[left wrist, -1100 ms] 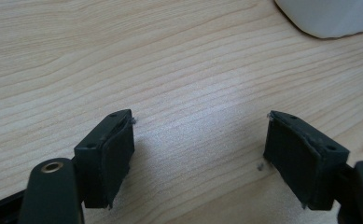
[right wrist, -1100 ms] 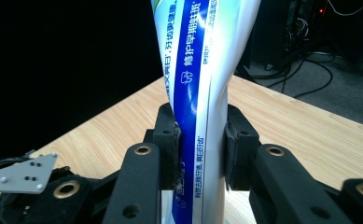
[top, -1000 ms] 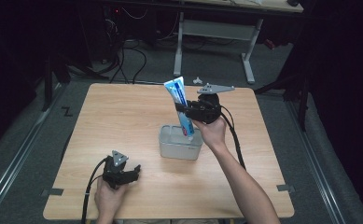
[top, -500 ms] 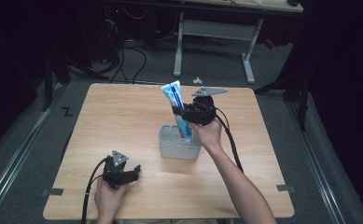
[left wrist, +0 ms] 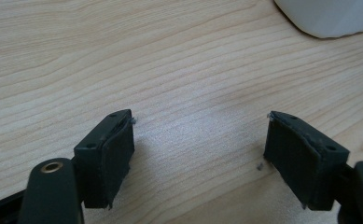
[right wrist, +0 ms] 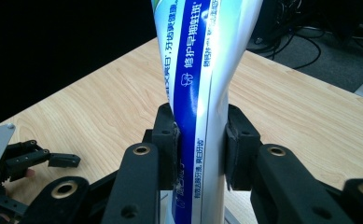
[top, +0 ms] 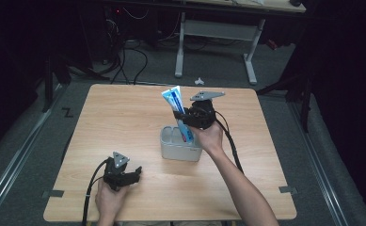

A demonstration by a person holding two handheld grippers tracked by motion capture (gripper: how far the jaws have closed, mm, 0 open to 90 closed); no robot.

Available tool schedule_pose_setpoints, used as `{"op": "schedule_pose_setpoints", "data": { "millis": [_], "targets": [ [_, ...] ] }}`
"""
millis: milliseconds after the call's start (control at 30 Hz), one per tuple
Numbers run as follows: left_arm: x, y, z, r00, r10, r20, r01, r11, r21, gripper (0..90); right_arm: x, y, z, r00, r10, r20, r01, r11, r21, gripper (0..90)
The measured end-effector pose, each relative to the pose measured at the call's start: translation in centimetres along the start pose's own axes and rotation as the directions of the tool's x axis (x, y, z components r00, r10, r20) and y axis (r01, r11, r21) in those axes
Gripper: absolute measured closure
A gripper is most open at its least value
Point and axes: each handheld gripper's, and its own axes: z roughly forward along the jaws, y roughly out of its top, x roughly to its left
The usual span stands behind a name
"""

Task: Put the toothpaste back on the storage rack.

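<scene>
Bare table (top: 124, 122) all round, grey holder (top: 180, 149) mid-table the sole obstacle

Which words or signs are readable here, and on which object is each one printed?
"修护早期蛀斑": on the blue stripe of the toothpaste tube clamped in the right gripper.
"牙齿更健康": on the tube's white part, cut off by the tube's edge.
Small white line lower on the stripe: too small to read.

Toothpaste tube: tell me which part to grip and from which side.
Grip the toothpaste tube at its middle, pads on the two flat faces, coming from the side as the right gripper does; it stands nearly upright over the holder.
</scene>
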Motion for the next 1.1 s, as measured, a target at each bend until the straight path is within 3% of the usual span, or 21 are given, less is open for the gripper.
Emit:
{"op": "schedule_pose_setpoints", "data": {
  "millis": [333,567,1100],
  "targets": [
    [0.0,0.0,0.0,1.0,-0.003,0.0,0.003,1.0,-0.001,24.4,0.4,-0.3,0.7,0.9995,-0.032,-0.001,0.032,0.999,0.032,70.3],
    [0.0,0.0,0.0,1.0,0.001,0.003,-0.001,1.0,-0.001,24.4,0.2,-1.1,1.2,0.9998,-0.021,0.004,0.021,0.998,0.062,70.3],
    [0.0,0.0,0.0,1.0,0.001,0.003,-0.001,1.0,-0.002,24.5,0.1,-2.3,0.7,0.9991,-0.041,0.003,0.041,0.996,0.085,70.2]
  ]
}}
